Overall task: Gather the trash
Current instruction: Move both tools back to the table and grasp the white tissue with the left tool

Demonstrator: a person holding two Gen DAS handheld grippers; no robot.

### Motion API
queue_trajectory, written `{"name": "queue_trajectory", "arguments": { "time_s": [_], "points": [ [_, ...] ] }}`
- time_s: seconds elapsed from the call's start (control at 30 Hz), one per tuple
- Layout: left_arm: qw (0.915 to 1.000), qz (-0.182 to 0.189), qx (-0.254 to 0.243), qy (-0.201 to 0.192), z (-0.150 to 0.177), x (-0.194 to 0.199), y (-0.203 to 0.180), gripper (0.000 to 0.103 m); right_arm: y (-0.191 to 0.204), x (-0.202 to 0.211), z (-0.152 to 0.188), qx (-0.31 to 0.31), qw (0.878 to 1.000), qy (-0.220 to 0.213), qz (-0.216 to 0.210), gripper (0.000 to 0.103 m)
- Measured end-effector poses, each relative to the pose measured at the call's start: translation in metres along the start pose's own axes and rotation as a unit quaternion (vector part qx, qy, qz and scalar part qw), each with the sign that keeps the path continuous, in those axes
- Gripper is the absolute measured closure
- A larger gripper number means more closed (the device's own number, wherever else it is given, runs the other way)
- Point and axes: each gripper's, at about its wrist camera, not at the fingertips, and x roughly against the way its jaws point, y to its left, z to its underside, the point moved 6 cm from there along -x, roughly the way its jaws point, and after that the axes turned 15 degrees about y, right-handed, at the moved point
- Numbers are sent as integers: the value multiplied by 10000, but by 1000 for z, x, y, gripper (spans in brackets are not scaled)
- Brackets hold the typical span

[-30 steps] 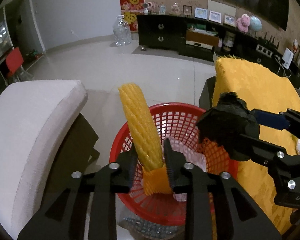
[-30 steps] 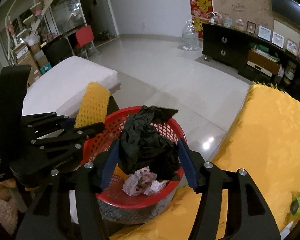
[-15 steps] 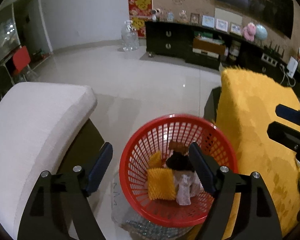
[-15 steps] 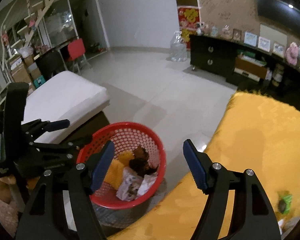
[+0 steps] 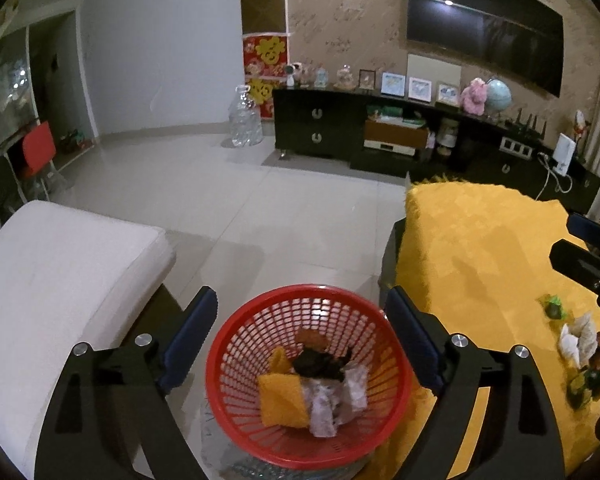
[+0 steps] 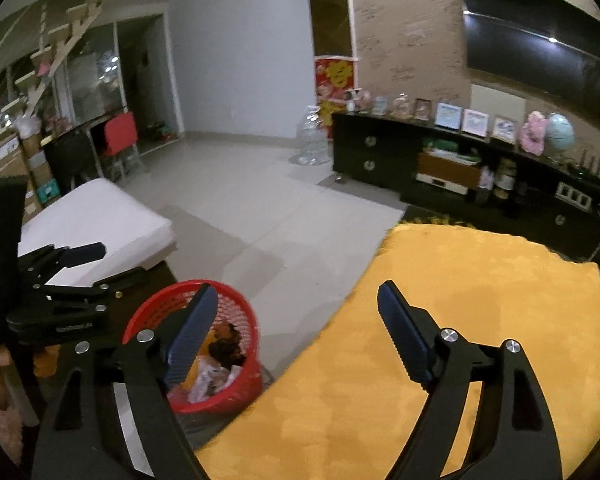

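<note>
- Living-room tiled floor (image 5: 260,208) carries the red basket (image 5: 236,344), my landmark, standing beside the yellow-covered tabletop (image 5: 480,248).
- My left hand-held gripper (image 5: 300,336) hangs over the basket; its jaws have just been opening, now spread, nothing between them.
- My right hand-held gripper (image 6: 296,336) sits over the tabletop edge right of the basket; jaws likewise just opening, empty.
- Collected trash: yellow foam net (image 5: 280,398), black bag (image 5: 320,364) and crumpled wrappers (image 5: 336,396) lie inside the basket.
- Remaining scraps (image 5: 580,344) lie on the tabletop, well right of the basket.
- Risk: light scraps may slip from wide jaws; a swinging arm could tip the basket.
- Writing: red wall decorations (image 5: 266,50) beyond the basket bear yellow characters; lettering on the left gripper body is unreadable.
</note>
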Motion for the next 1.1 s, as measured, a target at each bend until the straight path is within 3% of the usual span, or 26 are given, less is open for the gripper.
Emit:
{"name": "queue_trajectory", "arguments": {
  "time_s": [0.13, 0.2, 0.33, 0.83, 1.1],
  "points": [
    [9997, 159, 23, -178, -4, 9, -14, 16, -24, 15, 4, -189, 9995, -123, 238, 18],
    [9993, 248, -13, -290, -6, 15, -21, 16, -32, 21, 7, -238, 9988, -189, 390, 11],
    [9986, 331, -185, -380, -8, 21, -41, 15, -53, 40, 14, -357, 9970, -348, 598, 9],
    [9940, 759, -744, -256, -1, 20, -122, 15, -132, 87, 62, -1230, 9835, -405, 1266, 9],
    [9876, 1011, -1199, -21, 14, 9, -184, 15, -169, 107, 98, -1681, 9720, -376, 1598, 9]
  ]
}}
